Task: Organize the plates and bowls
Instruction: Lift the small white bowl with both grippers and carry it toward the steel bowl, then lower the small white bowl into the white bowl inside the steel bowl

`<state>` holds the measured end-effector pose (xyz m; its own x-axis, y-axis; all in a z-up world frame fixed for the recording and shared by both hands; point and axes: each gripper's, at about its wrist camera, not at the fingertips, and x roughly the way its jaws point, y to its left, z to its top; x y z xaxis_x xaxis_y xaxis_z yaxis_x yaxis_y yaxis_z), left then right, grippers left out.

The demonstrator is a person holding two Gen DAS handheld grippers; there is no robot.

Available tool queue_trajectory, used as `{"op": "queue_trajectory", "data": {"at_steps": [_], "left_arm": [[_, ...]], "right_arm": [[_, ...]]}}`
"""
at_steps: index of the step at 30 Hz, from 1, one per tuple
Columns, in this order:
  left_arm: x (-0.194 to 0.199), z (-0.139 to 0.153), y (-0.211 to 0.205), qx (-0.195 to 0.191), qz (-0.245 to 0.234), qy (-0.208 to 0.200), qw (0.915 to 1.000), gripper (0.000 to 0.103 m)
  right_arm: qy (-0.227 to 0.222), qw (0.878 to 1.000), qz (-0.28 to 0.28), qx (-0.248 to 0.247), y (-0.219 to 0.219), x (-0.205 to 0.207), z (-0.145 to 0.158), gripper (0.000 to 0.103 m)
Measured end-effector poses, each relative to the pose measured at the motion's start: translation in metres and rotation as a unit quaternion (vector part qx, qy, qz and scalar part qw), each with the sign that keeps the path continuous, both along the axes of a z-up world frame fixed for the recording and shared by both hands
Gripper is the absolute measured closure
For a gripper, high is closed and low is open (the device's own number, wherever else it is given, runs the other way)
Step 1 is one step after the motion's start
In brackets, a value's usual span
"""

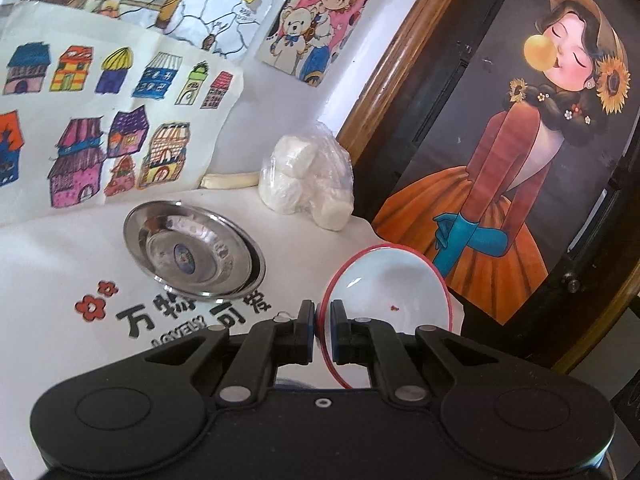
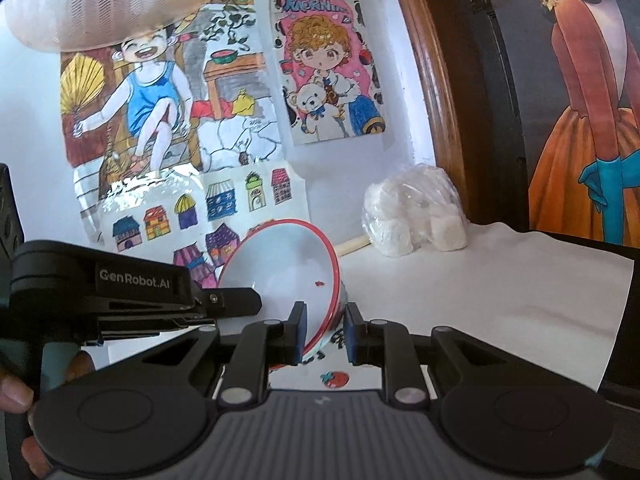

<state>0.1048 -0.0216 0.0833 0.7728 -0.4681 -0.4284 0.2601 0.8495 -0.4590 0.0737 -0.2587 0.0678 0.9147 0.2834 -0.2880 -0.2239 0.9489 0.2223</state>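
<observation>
A white bowl with a red rim [image 1: 394, 284] is held tilted above the table. My left gripper [image 1: 322, 322] is shut on its near rim. In the right wrist view the same bowl [image 2: 280, 264] shows between the fingers of my right gripper [image 2: 325, 330], whose jaws stand apart around its rim, the left pad touching it. The left gripper's body [image 2: 120, 296] reaches in from the left. A stack of steel plates [image 1: 192, 248] lies on the white tablecloth [image 1: 48, 280] to the left of the bowl.
A plastic bag of white lumps [image 1: 308, 184] sits at the back of the table by the wall [image 2: 416, 216]. Children's drawings [image 1: 100, 120] cover the wall. A wooden-framed dark door with a poster [image 1: 520, 160] stands at the right. The table's right edge [image 2: 624, 300] is near.
</observation>
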Motion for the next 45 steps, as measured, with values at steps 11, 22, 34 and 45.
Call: {"op": "queue_trajectory", "data": {"at_steps": [11, 22, 34, 45], "left_arm": [[-0.018, -0.017, 0.011, -0.006, 0.000, 0.021, 0.9998, 0.096], [-0.027, -0.031, 0.015, -0.008, -0.001, 0.045, 0.9990, 0.096], [-0.033, -0.049, 0.019, 0.002, 0.005, 0.074, 0.9973, 0.096], [-0.034, -0.051, 0.018, 0.012, 0.006, 0.083, 0.9965, 0.095]], "right_arm": [[0.022, 1.000, 0.013, -0.006, 0.008, -0.017, -0.009, 0.081], [0.043, 0.999, 0.024, -0.005, 0.010, -0.023, -0.017, 0.081], [0.081, 0.996, 0.037, 0.007, 0.010, -0.023, -0.029, 0.079], [0.097, 0.994, 0.044, 0.014, 0.010, -0.021, -0.032, 0.078]]}}
